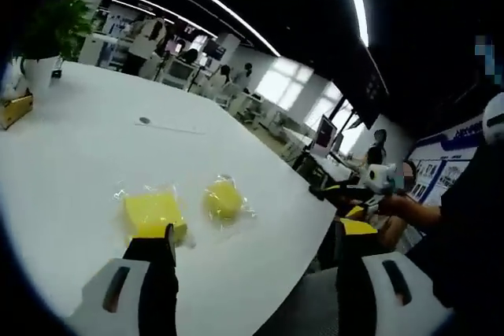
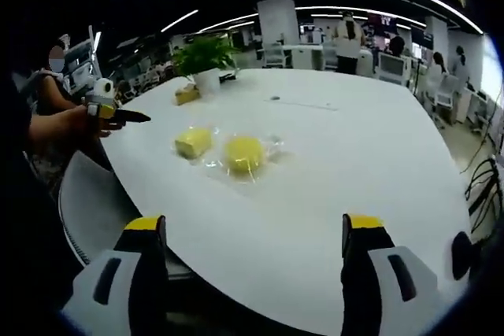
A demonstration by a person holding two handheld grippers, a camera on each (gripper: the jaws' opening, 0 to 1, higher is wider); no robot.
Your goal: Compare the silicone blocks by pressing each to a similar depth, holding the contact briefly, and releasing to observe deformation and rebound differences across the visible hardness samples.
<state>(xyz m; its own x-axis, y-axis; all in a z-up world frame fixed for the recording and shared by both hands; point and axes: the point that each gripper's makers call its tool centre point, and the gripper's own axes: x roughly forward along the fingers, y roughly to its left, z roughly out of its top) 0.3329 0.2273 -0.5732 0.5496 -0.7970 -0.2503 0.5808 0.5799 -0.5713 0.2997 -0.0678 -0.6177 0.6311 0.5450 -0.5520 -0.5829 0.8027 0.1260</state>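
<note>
Left gripper view: my left gripper (image 1: 256,238) has jaws spread wide, nothing between them. Its left jaw tip sits just at the near edge of the larger yellow block (image 1: 153,213); can't tell if it's touching the wrapper. The right jaw hangs past the table edge.

Landmark is the white table (image 1: 94,139). Both silicone blocks lie on it in clear plastic wrap, near the edge closest to me. The smaller yellow block (image 1: 224,198) is just beside the larger one, apart from it, wrappers nearly meeting.

Farther across the table: a potted plant (image 1: 49,33) at the far corner, a tissue box (image 1: 16,108) next to it, and a thin cable (image 1: 161,125) lying mid-table.

Right gripper view: my right gripper (image 2: 252,234) is also wide open and empty, hovering over the near rim of the table (image 2: 354,155), well apart from the blocks. From here the two blocks (image 2: 194,142) (image 2: 243,153) sit side by side near the table's left edge. The left gripper (image 2: 118,114) shows off that edge, held in a hand (image 2: 75,123). Plant (image 2: 203,59) at the far end.

Background is open office, people standing beyond the table.
</note>
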